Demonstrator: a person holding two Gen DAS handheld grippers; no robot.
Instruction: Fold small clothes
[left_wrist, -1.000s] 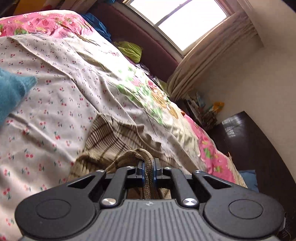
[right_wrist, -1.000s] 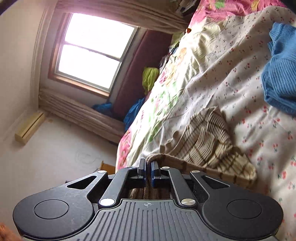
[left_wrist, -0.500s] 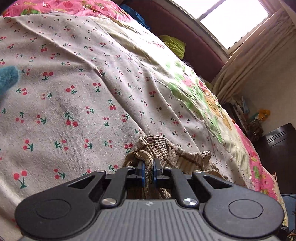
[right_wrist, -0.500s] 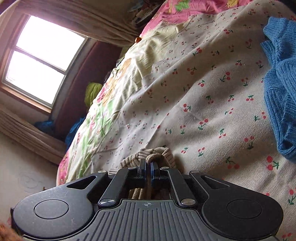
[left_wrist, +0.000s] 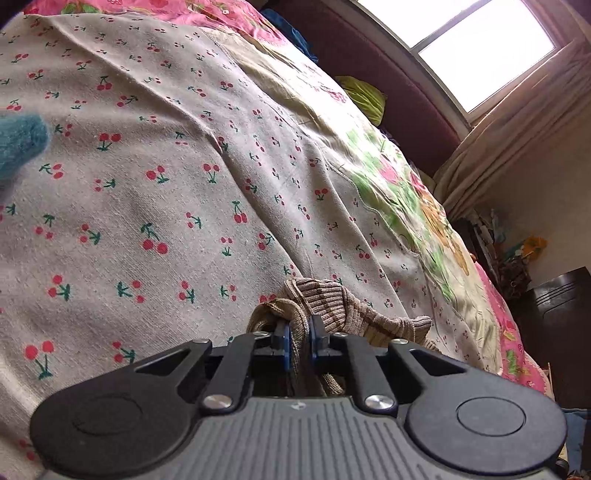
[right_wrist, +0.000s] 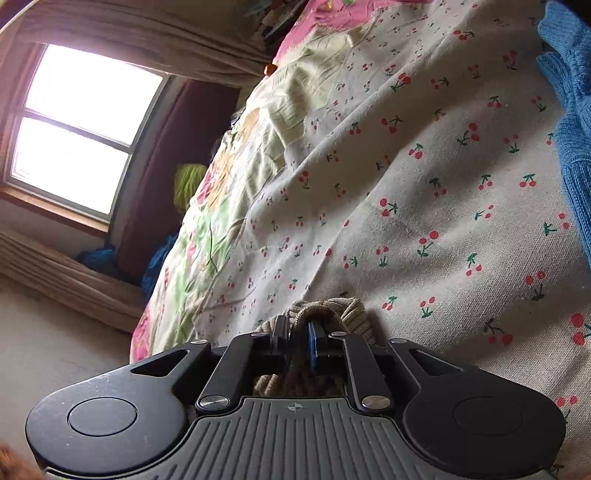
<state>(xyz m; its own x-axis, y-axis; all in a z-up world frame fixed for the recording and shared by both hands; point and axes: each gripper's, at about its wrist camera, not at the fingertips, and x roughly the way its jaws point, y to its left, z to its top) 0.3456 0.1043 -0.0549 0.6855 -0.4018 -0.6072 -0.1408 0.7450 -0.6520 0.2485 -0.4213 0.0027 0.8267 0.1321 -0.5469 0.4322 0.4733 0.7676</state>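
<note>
At the bottom centre of the left wrist view, the left gripper (left_wrist: 299, 334) has its two blue-padded fingers pinched on a bunched fold of the beige striped knit garment (left_wrist: 351, 314), which spills to the right of the fingers and lies on the cherry-print sheet (left_wrist: 166, 192). At the bottom centre of the right wrist view, the right gripper (right_wrist: 298, 334) is likewise clamped on a gathered wad of the same ribbed fabric (right_wrist: 332, 308), only a small hump of which shows above the fingertips, pressed against the sheet (right_wrist: 424, 192). Farther out, a blue knitted garment (right_wrist: 570, 122) runs along the right edge of the right view and pokes in at the left edge of the left view (left_wrist: 20, 144). Beyond the sheet lies a floral quilt (left_wrist: 413, 192), then a dark red headboard (left_wrist: 388, 74) with a yellow-green bundle (left_wrist: 364, 98) against it. At the upper right of the left view, a bright window (left_wrist: 480, 48) with beige curtains (left_wrist: 517, 122).
</note>
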